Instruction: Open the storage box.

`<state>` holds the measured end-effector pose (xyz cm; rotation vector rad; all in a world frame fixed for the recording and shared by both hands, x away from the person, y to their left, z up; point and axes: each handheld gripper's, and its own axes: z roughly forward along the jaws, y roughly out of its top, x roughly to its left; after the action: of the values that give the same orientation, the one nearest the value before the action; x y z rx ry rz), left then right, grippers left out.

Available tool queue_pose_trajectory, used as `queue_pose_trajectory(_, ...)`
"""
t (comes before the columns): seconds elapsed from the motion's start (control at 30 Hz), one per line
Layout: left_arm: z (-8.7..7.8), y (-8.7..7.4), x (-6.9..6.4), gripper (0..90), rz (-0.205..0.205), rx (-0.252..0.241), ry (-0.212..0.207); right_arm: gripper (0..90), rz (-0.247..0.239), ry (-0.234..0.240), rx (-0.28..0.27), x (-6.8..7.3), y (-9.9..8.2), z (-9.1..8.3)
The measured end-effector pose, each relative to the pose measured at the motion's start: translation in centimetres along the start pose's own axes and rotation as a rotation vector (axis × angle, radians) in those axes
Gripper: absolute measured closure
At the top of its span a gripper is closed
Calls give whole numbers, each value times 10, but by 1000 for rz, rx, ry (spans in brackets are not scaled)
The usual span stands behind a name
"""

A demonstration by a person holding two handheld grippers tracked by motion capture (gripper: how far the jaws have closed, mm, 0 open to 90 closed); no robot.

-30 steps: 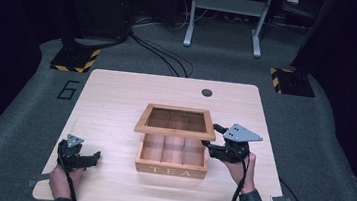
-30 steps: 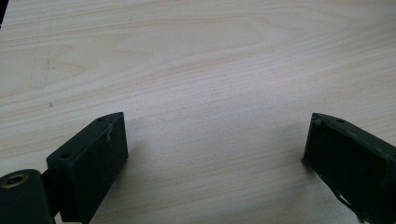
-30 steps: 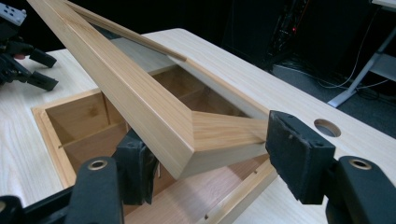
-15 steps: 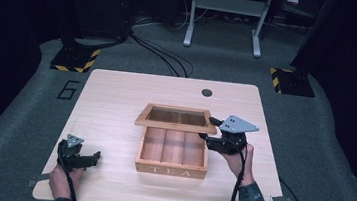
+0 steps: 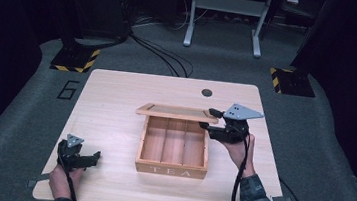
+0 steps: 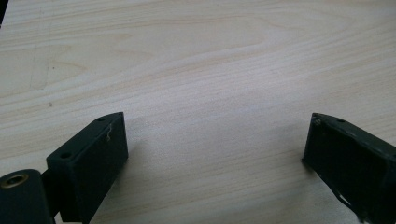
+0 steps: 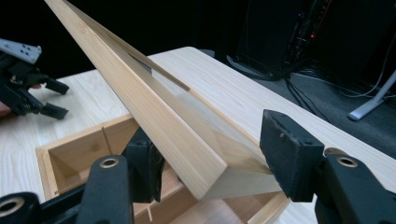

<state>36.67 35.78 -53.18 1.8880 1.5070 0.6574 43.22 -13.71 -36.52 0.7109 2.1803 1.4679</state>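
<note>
High view: A wooden tea box (image 5: 174, 148) sits at the centre of the table (image 5: 116, 99), its front face marked TEA toward the bottom of the frame. Three compartments inside appear empty. The lid (image 5: 177, 112) is raised, hinged along the far edge, its long axis running left to right across the frame. The right gripper (image 5: 214, 122) is at the lid's right end, just beside the box's right wall; this is plainly the nearer hand. The left gripper (image 5: 91, 157) rests at the lower left of the frame, well apart from the box. A small dark disc (image 5: 207, 92) lies near the far table edge, clear of the work.

Left gripper view: Jaws stand wide apart over bare table. Nothing between them.

Right gripper view: The lid's corner (image 7: 205, 177) lies between the jaws, slanting up toward the upper left of the frame. The left jaw sits against or just beside the lid's face; the right jaw stands off with a visible gap. Judgement: the gripper is partly open and bracketing the lid, not clamped; whether the lid rests on a jaw cannot be told. The open box (image 7: 70, 158) lies below, the left gripper (image 7: 44, 98) at far left.

Judgement: any swing of the lid turns about the far hinge edge; nothing obstructs that arc.
</note>
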Motion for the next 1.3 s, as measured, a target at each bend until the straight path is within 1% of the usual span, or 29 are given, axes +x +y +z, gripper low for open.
queue_pose_trajectory(0.07,0,0,0,60,0,0,0,422,28,7,0,-4,4,1)
queue_pose_trajectory(0.1,0,0,0,60,0,0,0,422,28,7,0,-4,4,1)
queue_pose_trajectory(0.13,0,0,0,60,0,0,-1,423,34,18,-2,-7,6,2)
queue_pose_trajectory(0.2,0,0,0,60,-1,0,-1,423,36,17,-5,-9,7,3)
queue_pose_trajectory(0.23,0,0,0,60,0,0,0,425,46,29,-8,-13,10,4)
queue_pose_trajectory(0.33,0,0,0,60,0,0,-1,430,52,34,-5,-17,13,5)
queue_pose_trajectory(0.37,0,0,0,60,-1,-4,3,432,66,38,-4,-18,15,6)
queue_pose_trajectory(0.4,0,0,0,60,-2,-5,3,432,68,43,-4,-20,16,7)
queue_pose_trajectory(0.47,0,0,0,60,1,-2,1,435,86,52,-7,-25,20,9)
queue_pose_trajectory(0.53,0,0,0,60,3,-3,2,451,93,50,-5,-26,21,9)
queue_pose_trajectory(0.57,0,0,0,60,2,-3,2,465,84,36,4,-28,22,11)
queue_pose_trajectory(0.6,0,0,0,60,2,-3,2,465,110,48,-1,-32,23,12)
queue_pose_trajectory(0.63,0,0,0,60,2,-3,2,465,110,48,-1,-32,23,12)
queue_pose_trajectory(0.7,0,0,0,60,2,-3,2,466,122,62,-1,-36,24,13)
queue_pose_trajectory(0.77,0,0,0,60,2,-3,2,467,124,67,-2,-39,26,15)
queue_pose_trajectory(0.8,0,0,0,60,2,-3,2,468,142,72,3,-42,29,15)
queue_pose_trajectory(0.97,0,0,0,60,1,-3,2,468,164,80,3,-48,33,18)
queue_pose_trajectory(1.07,0,0,0,60,2,-3,2,469,180,88,5,-53,36,20)
queue_pose_trajectory(1.1,0,0,0,60,2,-3,2,471,192,95,6,-58,39,22)
queue_pose_trajectory(1.3,0,0,0,60,1,-2,1,473,217,104,11,-65,43,25)
